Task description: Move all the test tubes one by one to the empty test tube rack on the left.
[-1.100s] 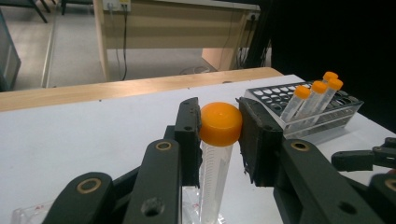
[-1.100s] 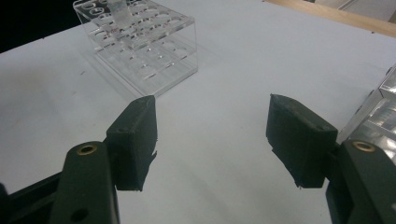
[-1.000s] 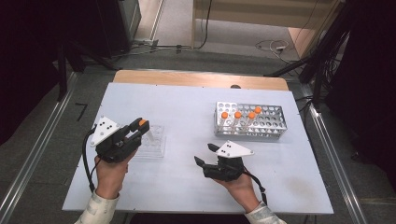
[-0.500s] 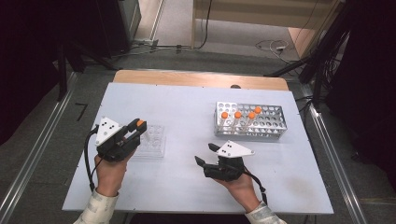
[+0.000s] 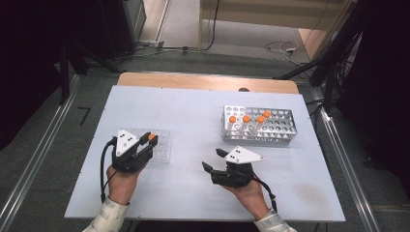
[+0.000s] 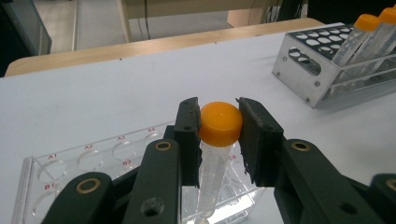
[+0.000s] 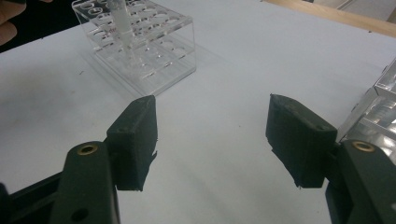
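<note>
Here, an orange-capped tube [image 6: 215, 154] is clamped between the jaws of the left gripper [image 6: 219, 126], which are pressed against both sides of its cap. The tube is held roughly upright, and its lower end is positioned inside a well of the clear acrylic rack [image 6: 56, 163], at the left of the white table [image 5: 193, 111] in the high view. Whether the tip is seated on the rack's bottom cannot be told. The right gripper [image 7: 210, 135] is held with its jaws spread wide and nothing between them, low over bare table, between the clear rack and the metal rack [image 5: 280, 133]. Four more orange-capped tubes [image 5: 246, 123] are stood in the metal rack.
</note>
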